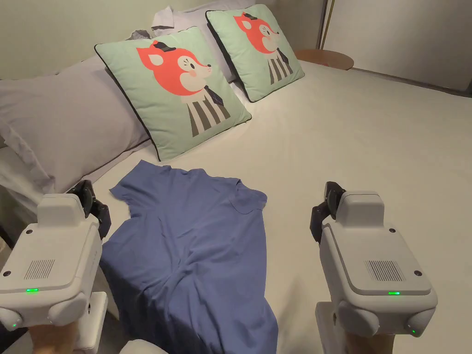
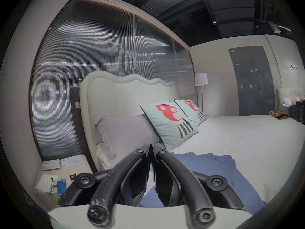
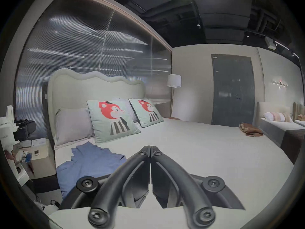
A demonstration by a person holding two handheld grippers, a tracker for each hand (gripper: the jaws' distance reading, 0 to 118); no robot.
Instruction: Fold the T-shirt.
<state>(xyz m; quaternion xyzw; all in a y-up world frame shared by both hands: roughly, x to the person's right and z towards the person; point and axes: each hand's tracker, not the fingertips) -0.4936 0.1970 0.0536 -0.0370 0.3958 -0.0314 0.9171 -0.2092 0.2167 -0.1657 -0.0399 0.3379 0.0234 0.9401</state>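
Left gripper point(image 1: 94, 207) held over the bed's left edge, just beside the T-shirt's left side, jaws pressed together on nothing, as plain in the left gripper view point(image 2: 151, 147). Blue T-shirt point(image 1: 193, 249) spread loosely and crumpled near the left edge of the bed point(image 1: 368, 138), collar end toward the pillows, hem end running off the near edge; also seen in the left gripper view point(image 2: 214, 169) and the right gripper view point(image 3: 92, 161). Grey pillow point(image 1: 69, 120) propped at the head of the bed by the left edge, then two mint cushions with a red fox print, one point(image 1: 177, 87) just beyond the shirt's collar, the other point(image 1: 260, 48) farther along the head edge. Right gripper point(image 1: 325, 209) held over bare sheet, well apart from the shirt's right side, jaws closed tip to tip and empty point(image 3: 150, 150). Brown cloth bundle point(image 3: 250, 129) lying near the far right edge of the bed.
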